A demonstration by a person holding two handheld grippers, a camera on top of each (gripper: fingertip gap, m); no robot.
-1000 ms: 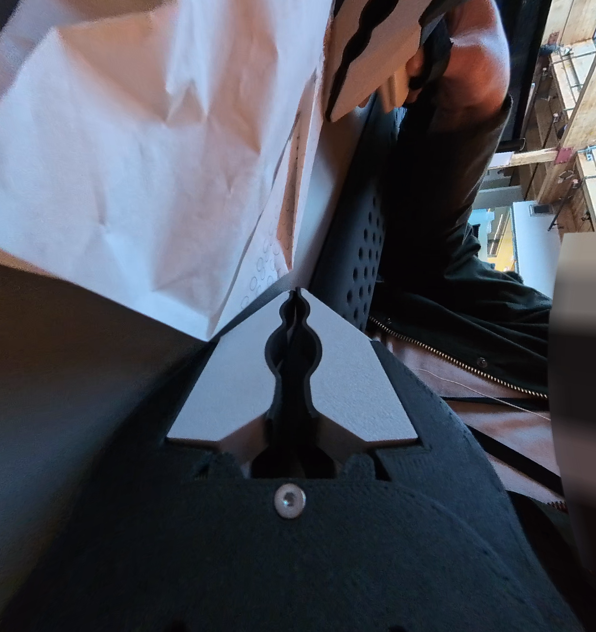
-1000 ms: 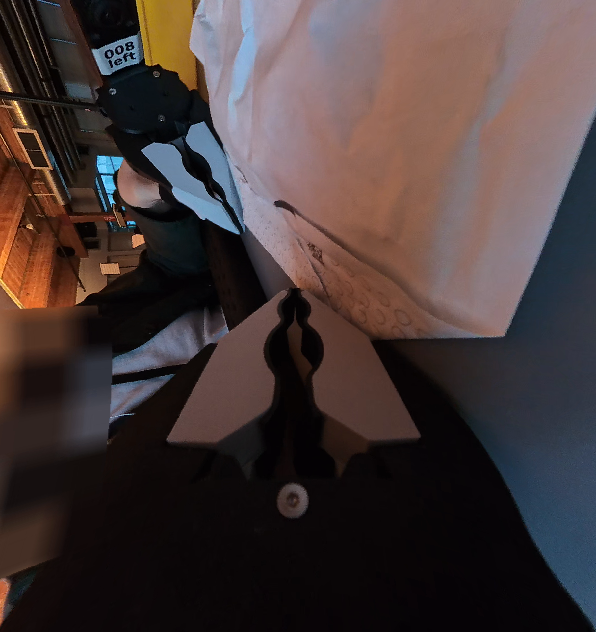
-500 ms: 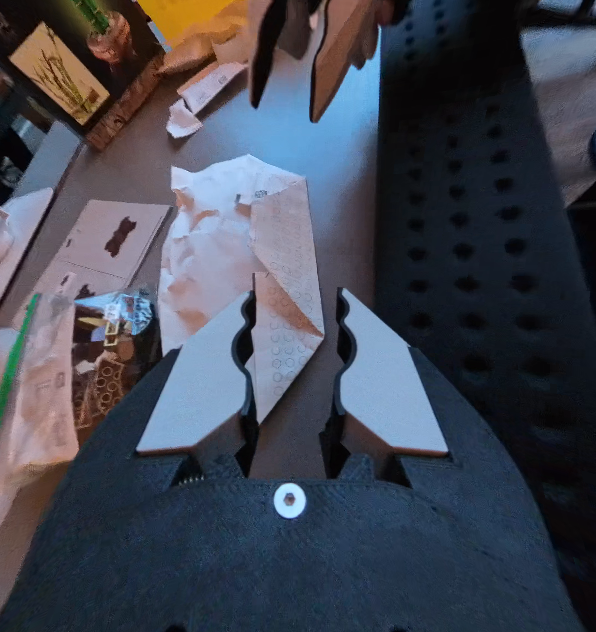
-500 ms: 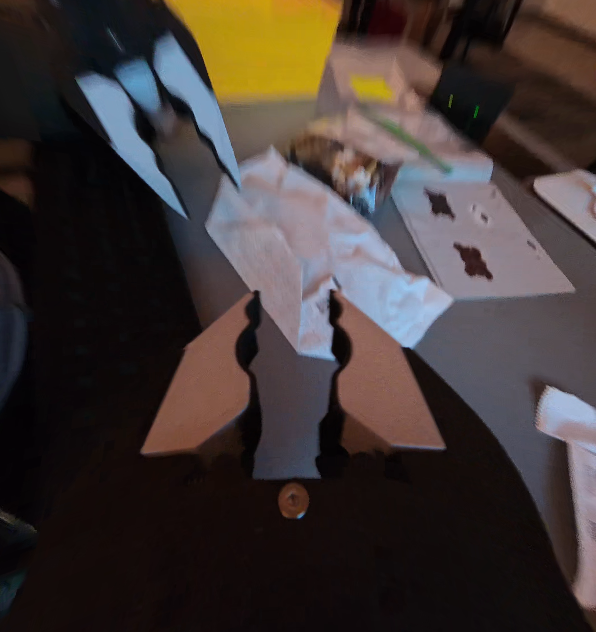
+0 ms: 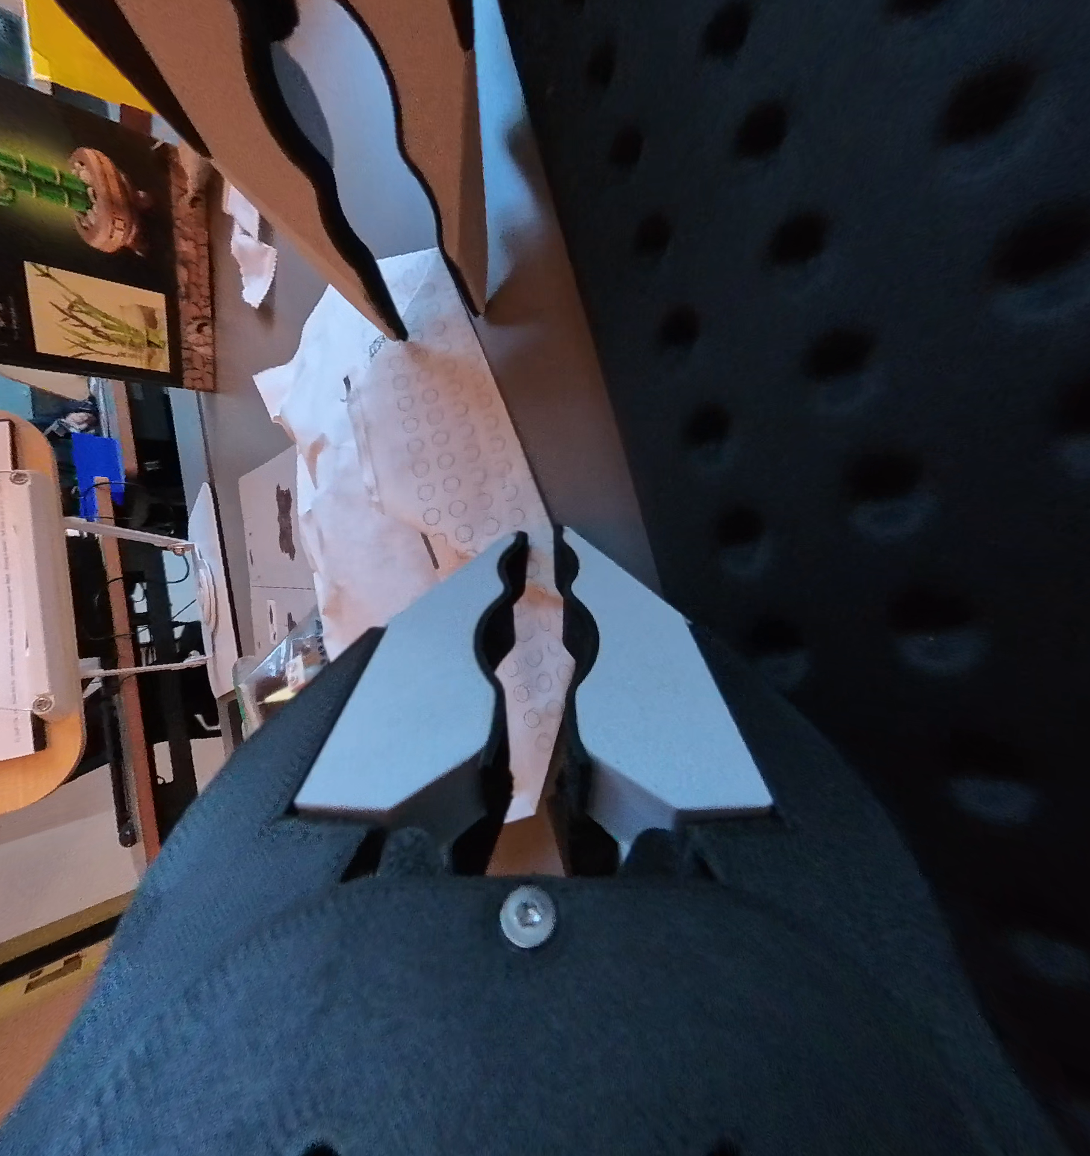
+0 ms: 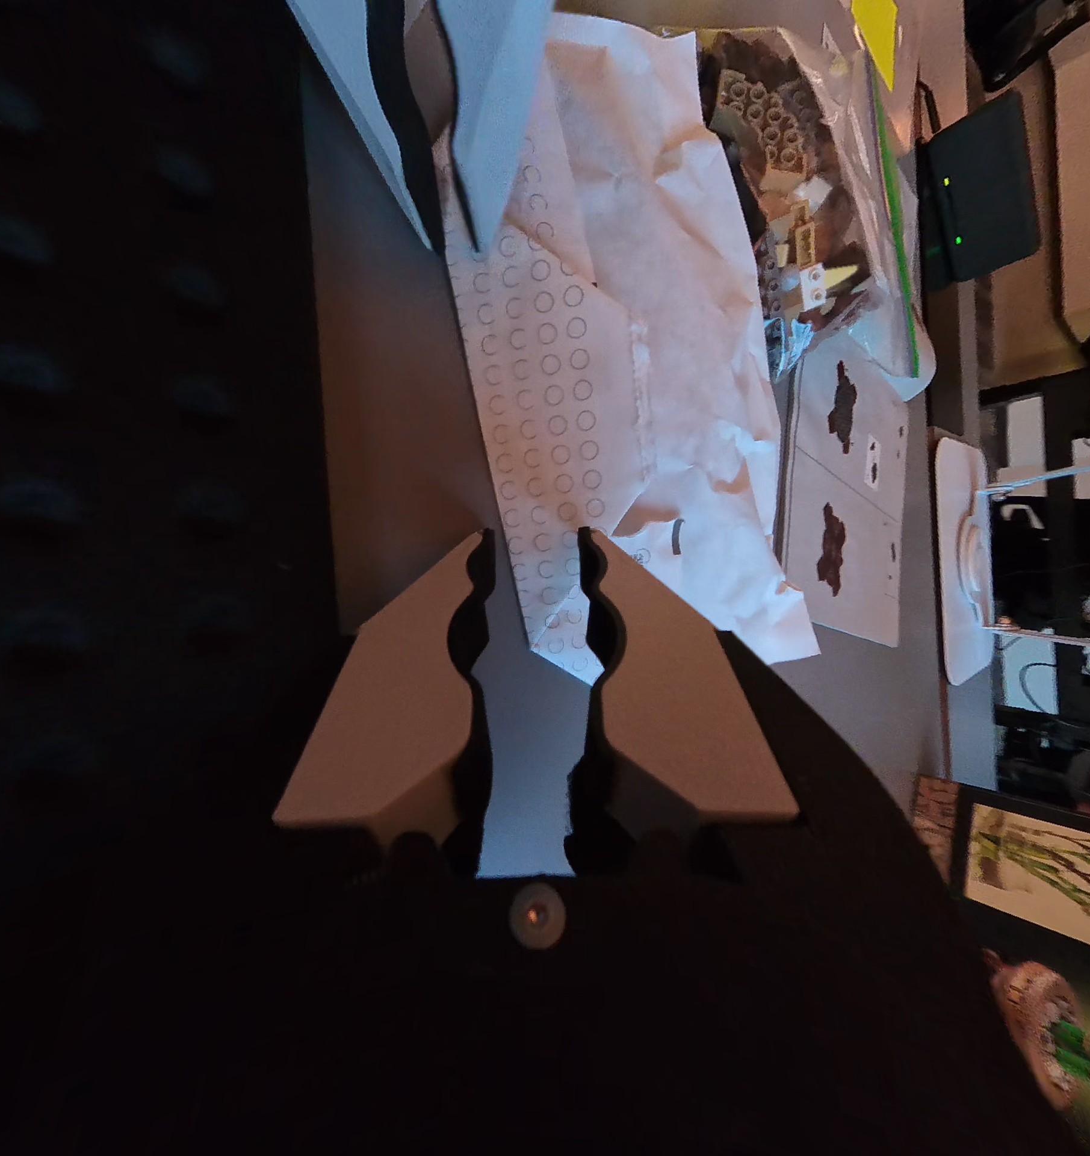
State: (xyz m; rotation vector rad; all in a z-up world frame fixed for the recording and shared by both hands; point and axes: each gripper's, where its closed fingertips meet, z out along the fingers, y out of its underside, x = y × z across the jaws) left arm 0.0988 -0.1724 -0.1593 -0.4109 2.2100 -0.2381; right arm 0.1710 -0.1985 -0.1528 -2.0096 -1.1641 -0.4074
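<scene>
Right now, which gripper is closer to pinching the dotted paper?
Left, probably: the left gripper is nearly shut around the paper corner; the right gripper gapes wider, paper beside one finger.

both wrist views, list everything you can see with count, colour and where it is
paper bag: one, white, crumpled, ring-printed strip, on the table between both grippers
table: one, grey
plastic bag of bricks: one, clear, brown and tan pieces, beyond the paper bag
instruction sheet: one, white, dark shapes, beside the paper bag
box: one, black, plant picture, table's far side
perforated panel: one, black, along the table edge
left hand-held gripper: narrowly open around the bag's end
right hand-held gripper: open, straddling the bag's corner
</scene>
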